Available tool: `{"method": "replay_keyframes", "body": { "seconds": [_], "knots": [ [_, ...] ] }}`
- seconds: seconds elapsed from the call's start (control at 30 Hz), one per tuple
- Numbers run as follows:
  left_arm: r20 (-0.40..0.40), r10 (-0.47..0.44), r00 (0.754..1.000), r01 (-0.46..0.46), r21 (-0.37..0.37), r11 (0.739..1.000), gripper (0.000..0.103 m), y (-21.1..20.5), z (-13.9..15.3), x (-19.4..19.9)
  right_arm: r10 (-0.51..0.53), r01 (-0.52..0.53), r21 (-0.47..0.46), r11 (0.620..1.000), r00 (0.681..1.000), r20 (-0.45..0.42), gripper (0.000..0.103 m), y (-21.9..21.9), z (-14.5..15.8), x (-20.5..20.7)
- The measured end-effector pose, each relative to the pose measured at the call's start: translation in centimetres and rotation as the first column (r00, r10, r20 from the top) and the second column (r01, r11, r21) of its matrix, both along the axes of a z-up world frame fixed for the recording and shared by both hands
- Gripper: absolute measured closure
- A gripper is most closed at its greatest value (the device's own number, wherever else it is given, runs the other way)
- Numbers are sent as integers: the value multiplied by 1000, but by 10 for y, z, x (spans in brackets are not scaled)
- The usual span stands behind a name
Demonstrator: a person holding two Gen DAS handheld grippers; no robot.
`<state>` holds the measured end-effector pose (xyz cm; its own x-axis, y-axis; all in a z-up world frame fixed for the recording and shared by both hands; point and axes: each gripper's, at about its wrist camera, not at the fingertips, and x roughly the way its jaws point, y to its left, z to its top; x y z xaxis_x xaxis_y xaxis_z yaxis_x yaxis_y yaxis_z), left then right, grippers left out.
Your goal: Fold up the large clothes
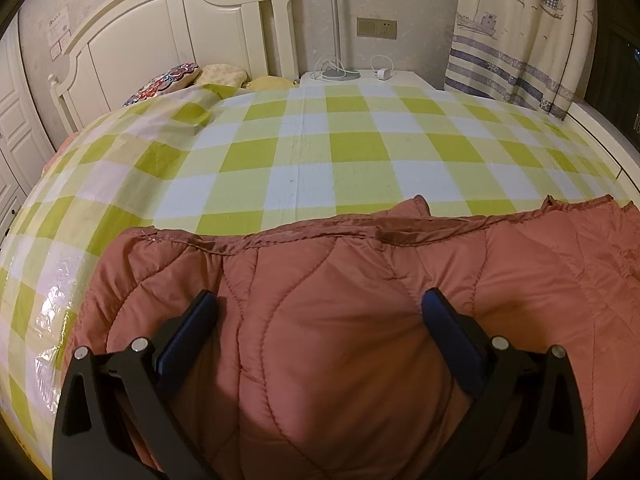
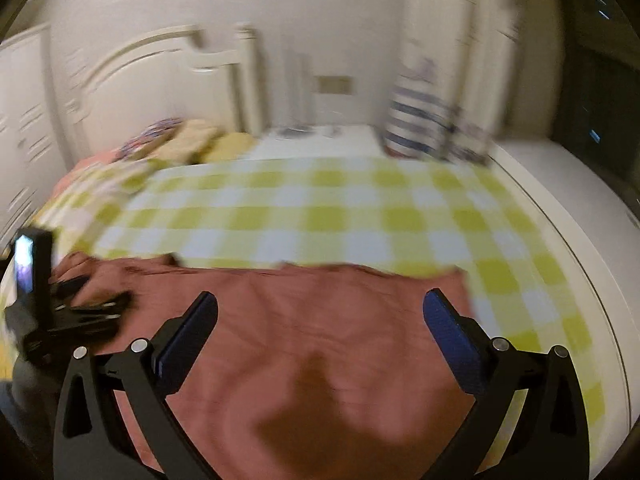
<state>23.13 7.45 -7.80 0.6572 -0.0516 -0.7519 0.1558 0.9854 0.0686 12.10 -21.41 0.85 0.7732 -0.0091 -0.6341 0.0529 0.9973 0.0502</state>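
- My left gripper [image 1: 320,312] sits closest, its jaws spread wide over the quilted jacket [image 1: 360,320] and gripping nothing; from the right wrist view it appears low at the garment's left side, but I cannot tell whether it touches the fabric.
- My right gripper [image 2: 320,312] is just as wide and empty above the same jacket, and that whole view is smeared, so I trust its detail little.
- The jacket lies spread on the near part of the bed: rust-orange, puffy, with a slight sheen, stitched in wavy channels, a bound hem [image 1: 320,234] along its far edge, and a small flap [image 1: 416,206] sticking up past it.
- Risk, as I judge it: the shell looks slick and the padding thick, so a shallow pinch could catch only the top layer and slip out mid-lift, leaving a lopsided fold.
- The springy filling may also push a fold back open once released.
- Closing while the view is blurred could miss the edge, or grab the checked sheet [image 1: 320,148] beneath.
- Beyond it, that sheet is flat cotton-like weave in green, pale yellow and white squares; something shiny, like clear plastic, shows at its left edge.
- Farthest off are the pillows [image 1: 168,80], the cream panelled headboard [image 1: 180,20], a white bedside table [image 1: 360,78] and a sailboat curtain [image 1: 520,32].
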Motion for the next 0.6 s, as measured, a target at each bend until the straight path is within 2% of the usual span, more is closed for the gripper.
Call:
{"method": "replay_keyframes", "body": {
  "seconds": [0.1,0.17,0.2,0.23,0.47,0.53,0.6],
  "knots": [
    [0,0,1000,0,0,1000,2,0,0,0,66,-70,-57,996,996,-62,5,33,-21,21],
    [0,-2,1000,2,-5,1000,2,0,0,0,78,-99,-110,989,981,-177,5,50,-60,39],
    [2,-3,1000,4,-14,1000,2,1,1,-1,83,-109,-109,988,973,-217,4,53,-76,46],
    [2,-1,1000,1,-20,1000,2,2,1,-2,88,-104,-65,992,972,-217,4,48,-82,49],
    [-26,-2,1000,2,-13,1000,2,0,1,0,94,-103,-26,994,968,-232,4,42,-84,52],
    [-45,3,999,-3,-2,1000,2,1,6,1,96,-103,-18,994,968,-233,4,41,-84,51],
    [-18,-10,1000,9,-16,1000,2,3,19,-4,98,-103,-10,995,968,-231,4,39,-84,50]
  ]
}}
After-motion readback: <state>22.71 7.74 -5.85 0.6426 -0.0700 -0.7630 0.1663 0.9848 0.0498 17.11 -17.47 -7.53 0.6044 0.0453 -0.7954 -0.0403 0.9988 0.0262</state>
